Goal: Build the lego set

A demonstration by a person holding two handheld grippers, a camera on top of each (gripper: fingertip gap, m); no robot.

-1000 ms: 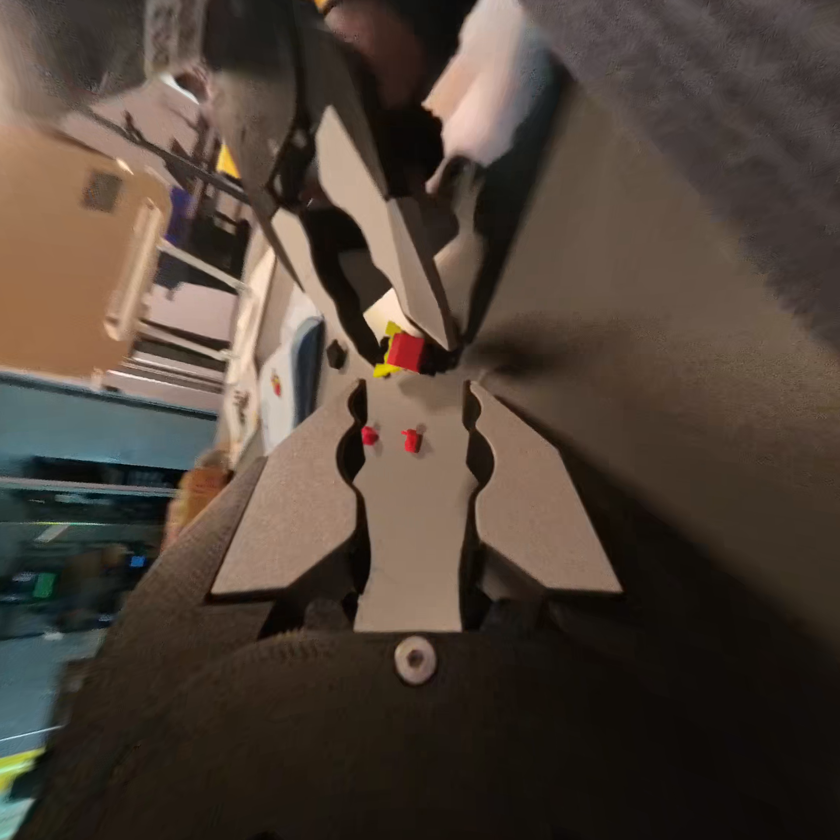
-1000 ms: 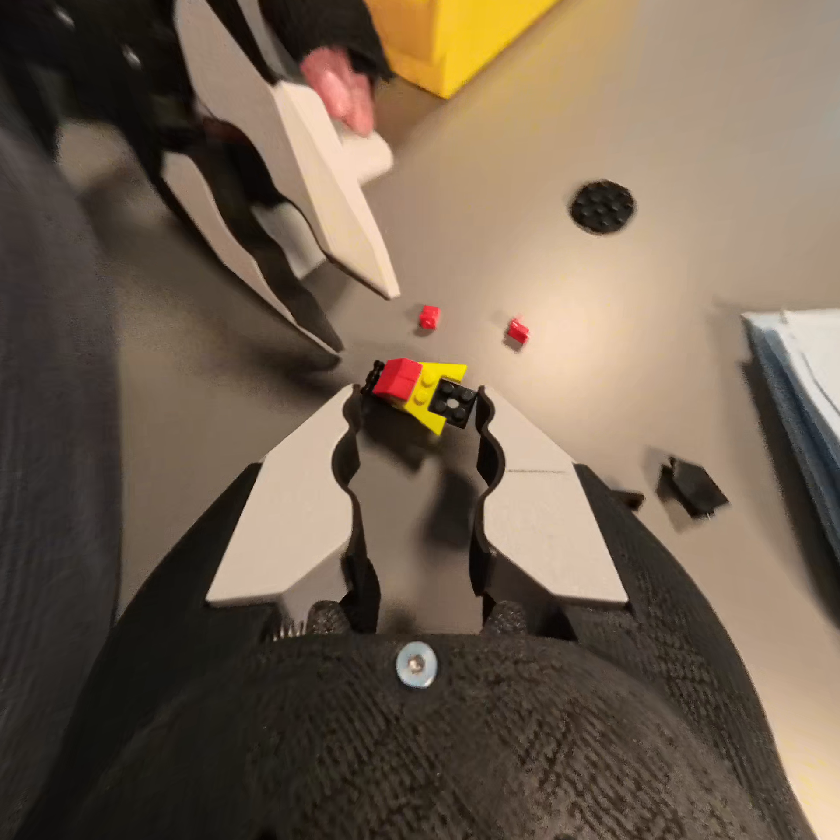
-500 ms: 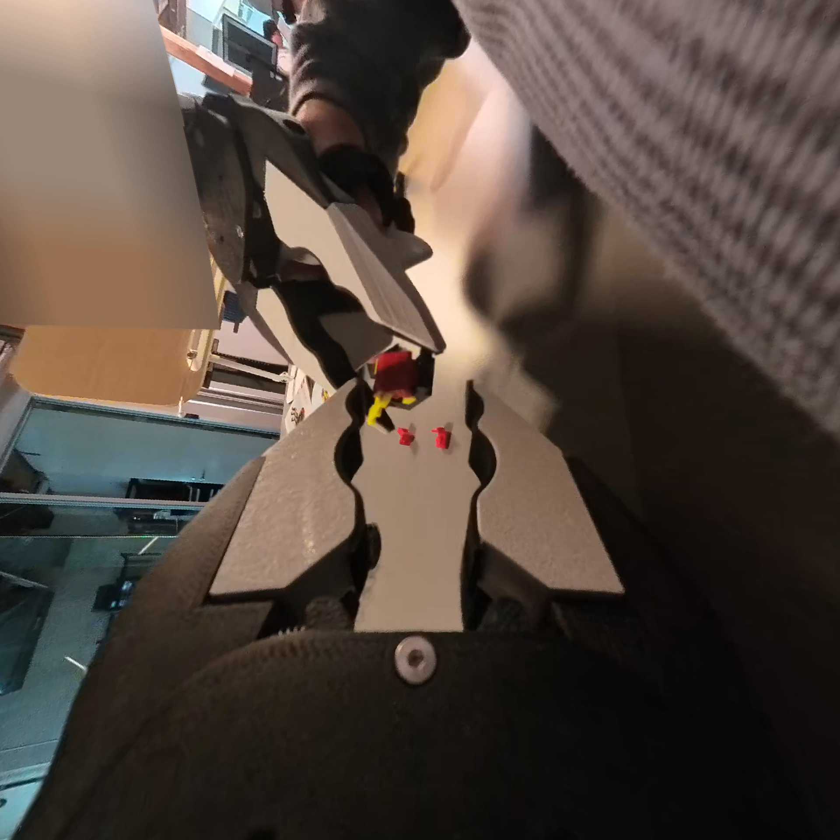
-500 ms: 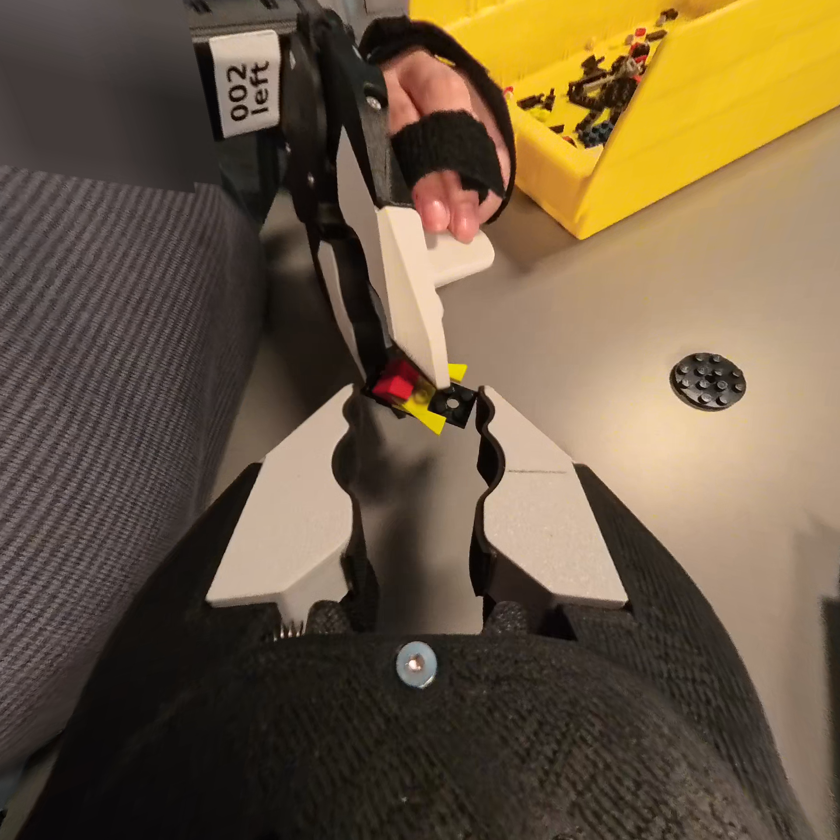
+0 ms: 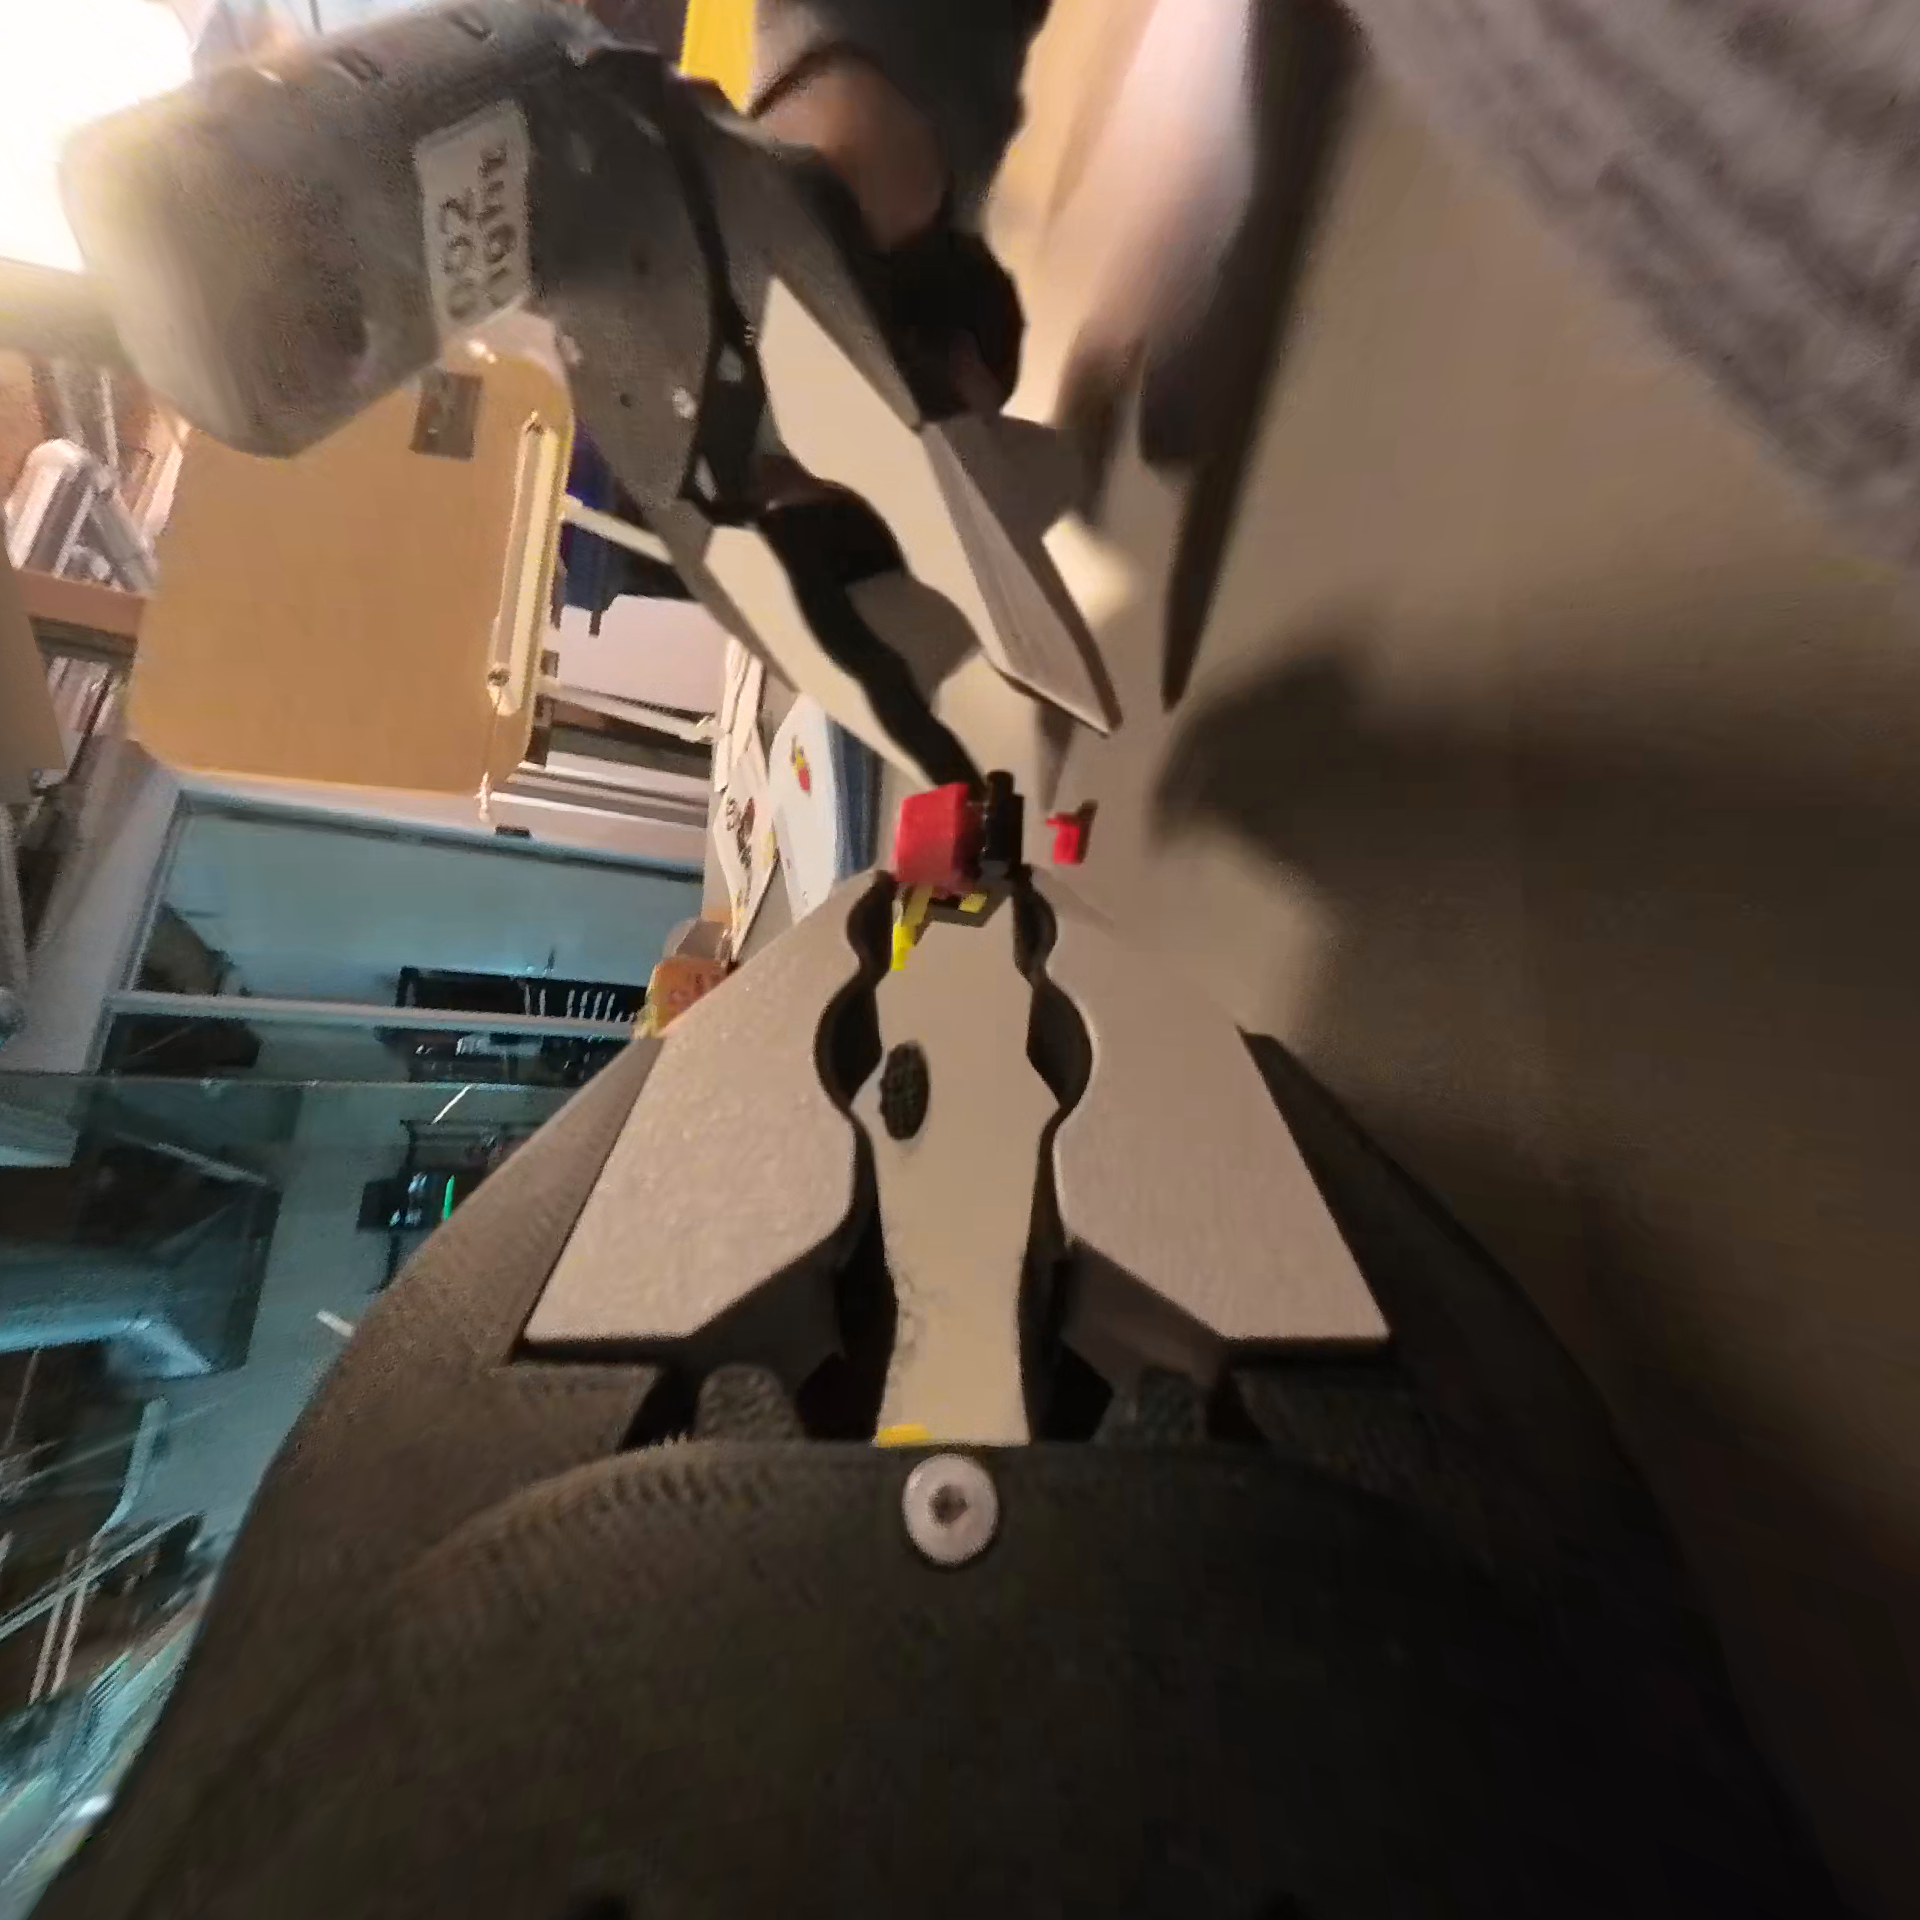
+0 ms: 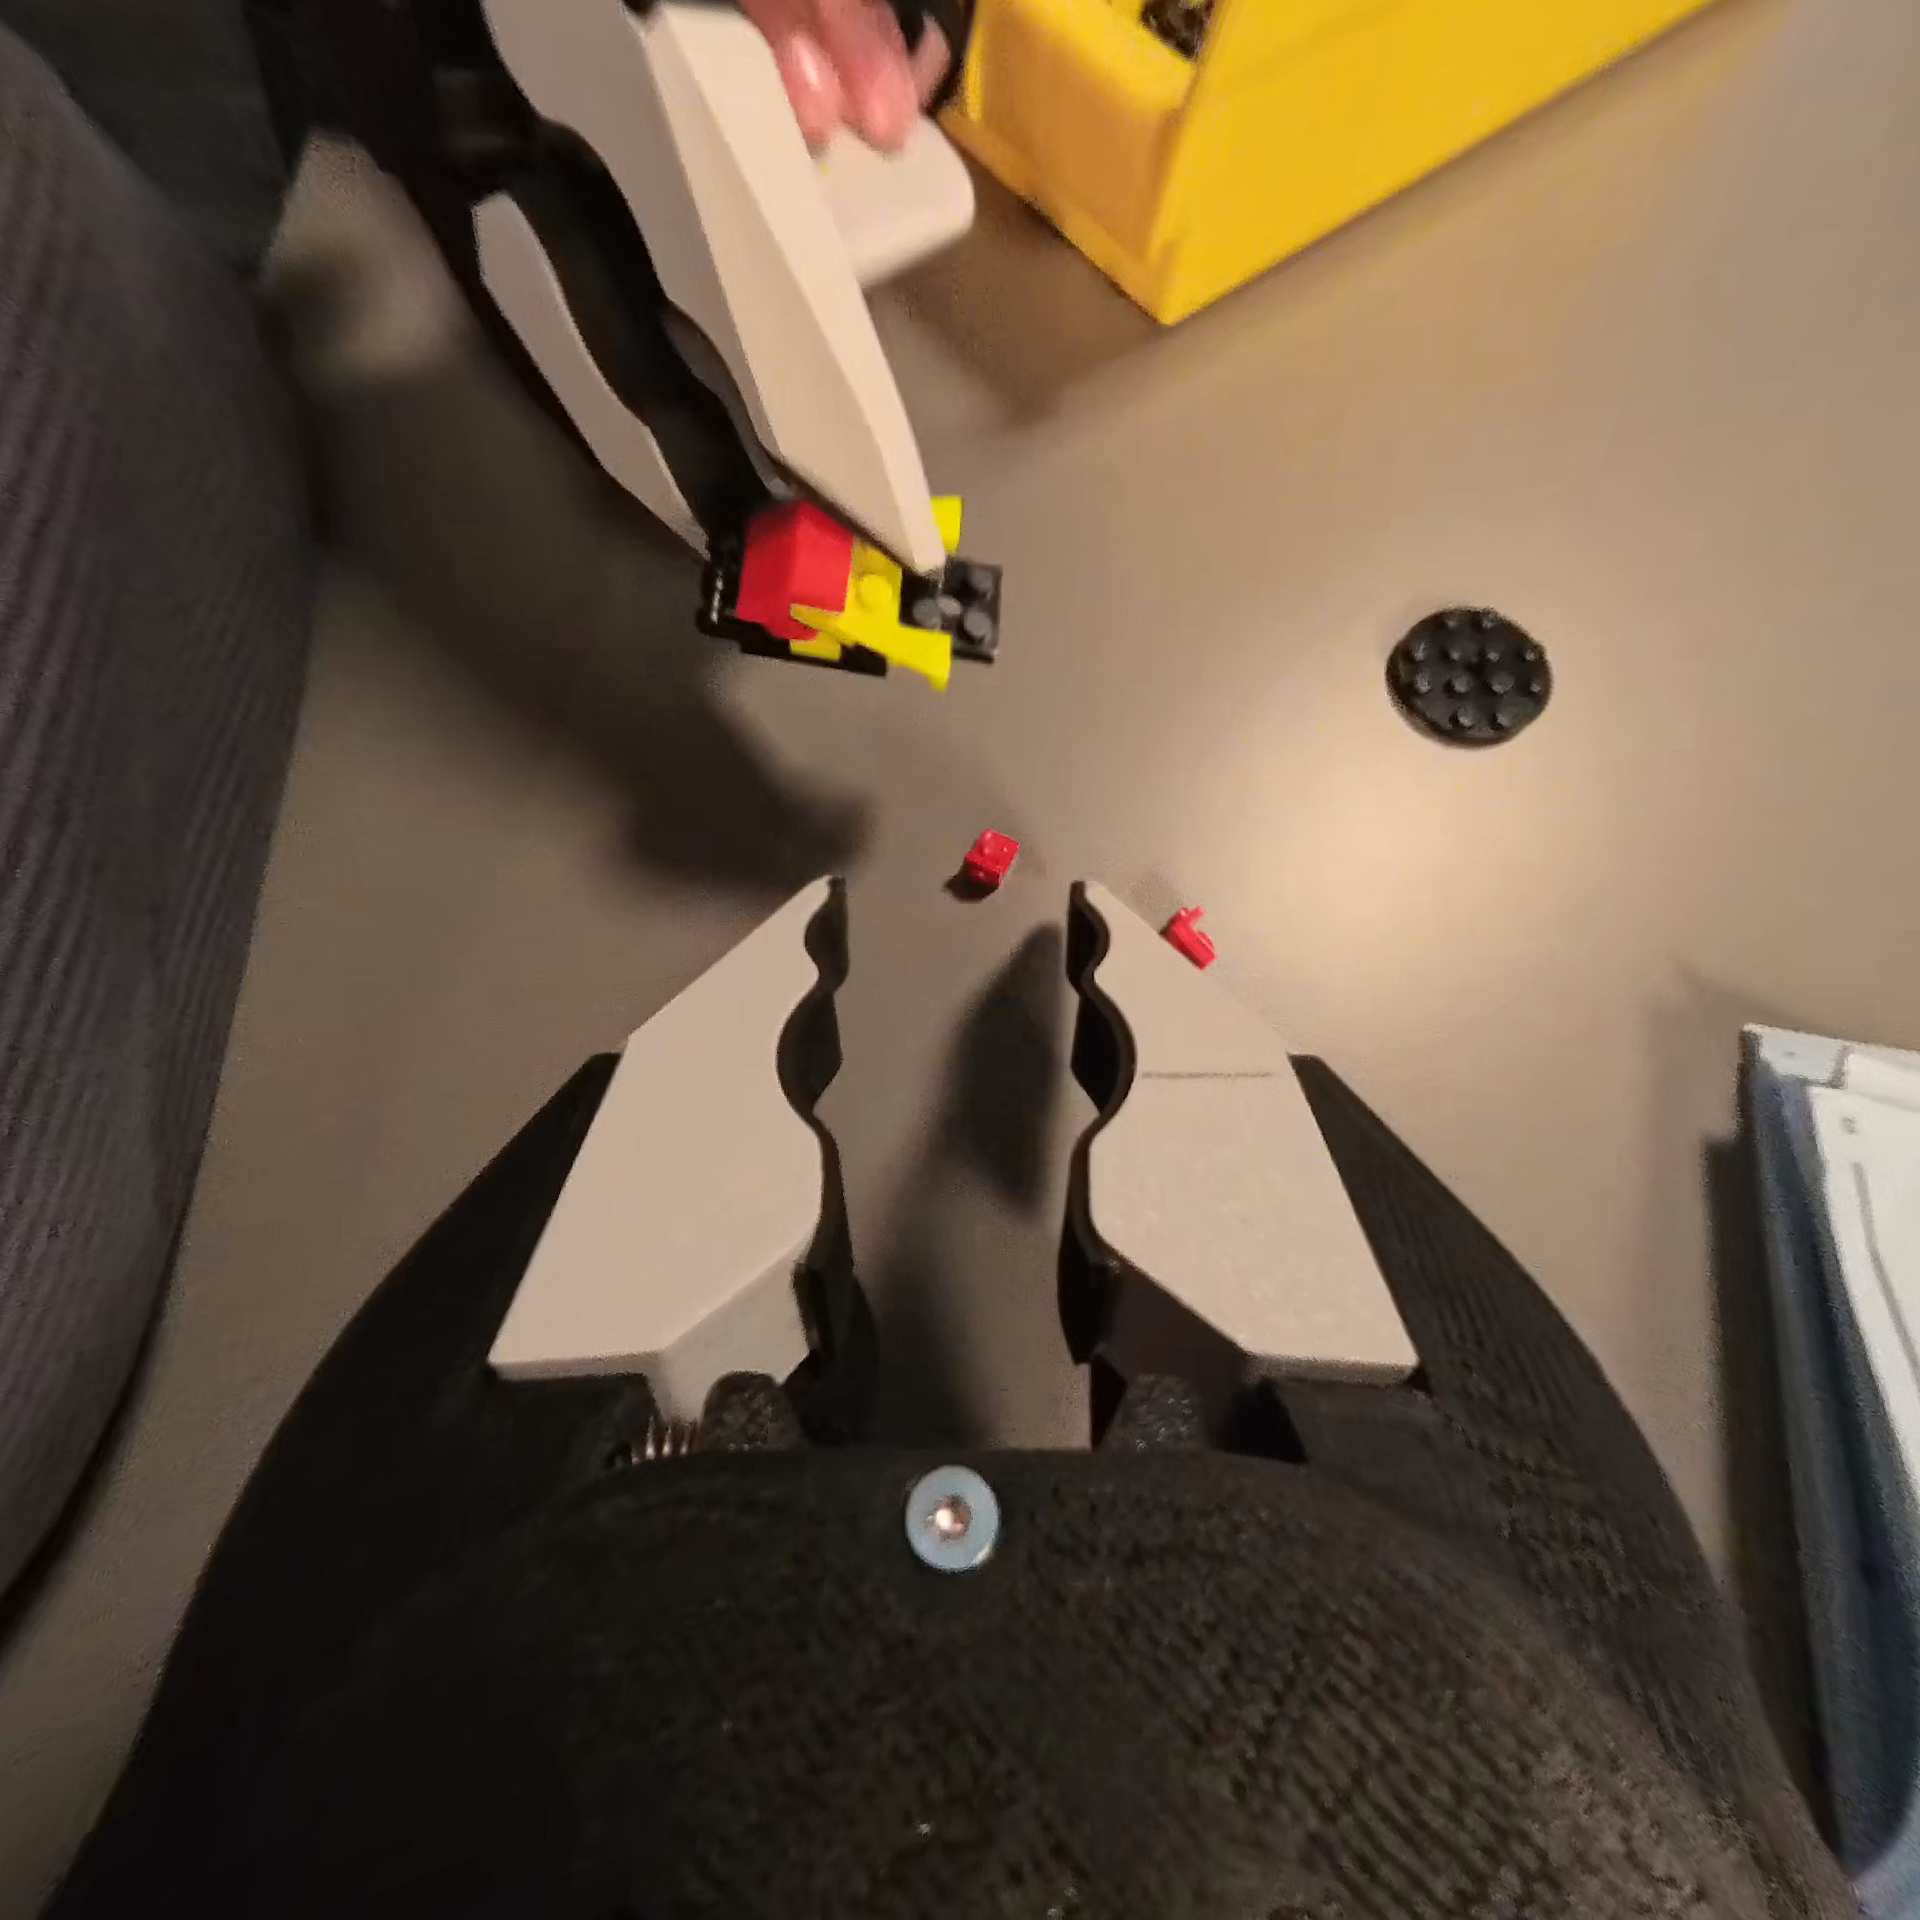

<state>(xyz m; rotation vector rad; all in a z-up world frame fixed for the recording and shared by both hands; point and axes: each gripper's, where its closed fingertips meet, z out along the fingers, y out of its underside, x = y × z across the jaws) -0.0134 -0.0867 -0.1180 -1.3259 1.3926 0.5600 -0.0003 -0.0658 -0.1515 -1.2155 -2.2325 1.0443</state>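
A small assembly of red, yellow and black bricks point(image 6: 852, 608) is gripped in my left gripper point(image 6: 821, 561) and held above the grey table. In the left wrist view the assembly point(image 5: 935, 836) sits between the tips of my left gripper point(image 5: 951, 894). My right gripper point(image 6: 956, 888) is open and empty, pulled back from the assembly, low over the table. It also shows in the left wrist view point(image 5: 1034, 748), just beyond the assembly. Two small red pieces point(image 6: 989, 857) point(image 6: 1190, 935) lie on the table by the right fingertips. One of them shows in the left wrist view point(image 5: 1068, 836).
A black round studded plate point(image 6: 1467, 675) lies to the right on the table. A yellow bin point(image 6: 1247, 156) with loose pieces stands at the back. A booklet point(image 6: 1849, 1299) lies at the right edge. Grey fabric point(image 6: 104, 727) fills the left side. The tips of one gripper are about 5 cm away from the tips of the other.
My right gripper held the assembly, the left gripper closed on it, then the right opened and drew back. The left gripper now holds the assembly alone.
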